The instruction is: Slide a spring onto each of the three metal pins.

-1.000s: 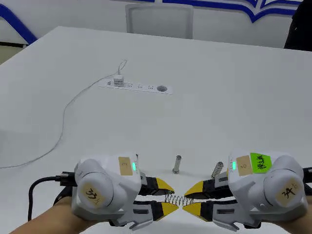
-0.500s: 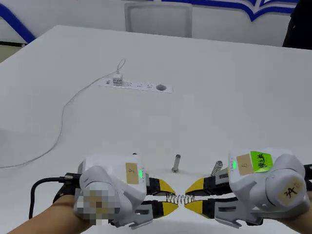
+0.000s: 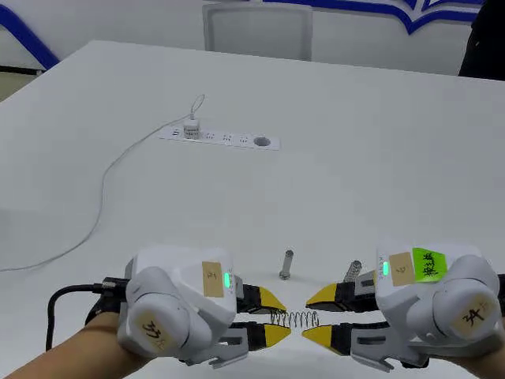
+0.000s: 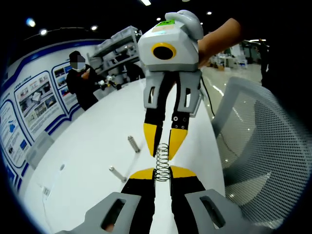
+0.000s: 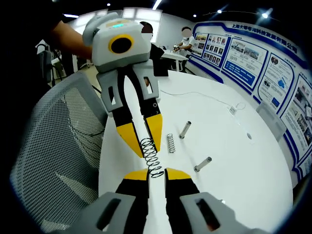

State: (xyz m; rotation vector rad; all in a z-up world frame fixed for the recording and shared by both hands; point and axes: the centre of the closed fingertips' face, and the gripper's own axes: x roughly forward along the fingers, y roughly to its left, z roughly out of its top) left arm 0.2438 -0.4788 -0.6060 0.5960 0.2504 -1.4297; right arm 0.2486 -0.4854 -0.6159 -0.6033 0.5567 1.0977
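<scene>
A spring [image 3: 296,319] is held level just in front of the pin [image 3: 286,264], over the bench [image 3: 331,158]. One end is gripped in the clenched left claw [image 3: 286,319]. The other end lies between the parted jaws of the right claw [image 3: 304,318], and contact there cannot be made out. Right of the pin a second spring [image 3: 353,272] is seen, its lower end hidden by the right claw. A further pin [image 5: 202,164] is seen near the first in the right gripper view.
</scene>
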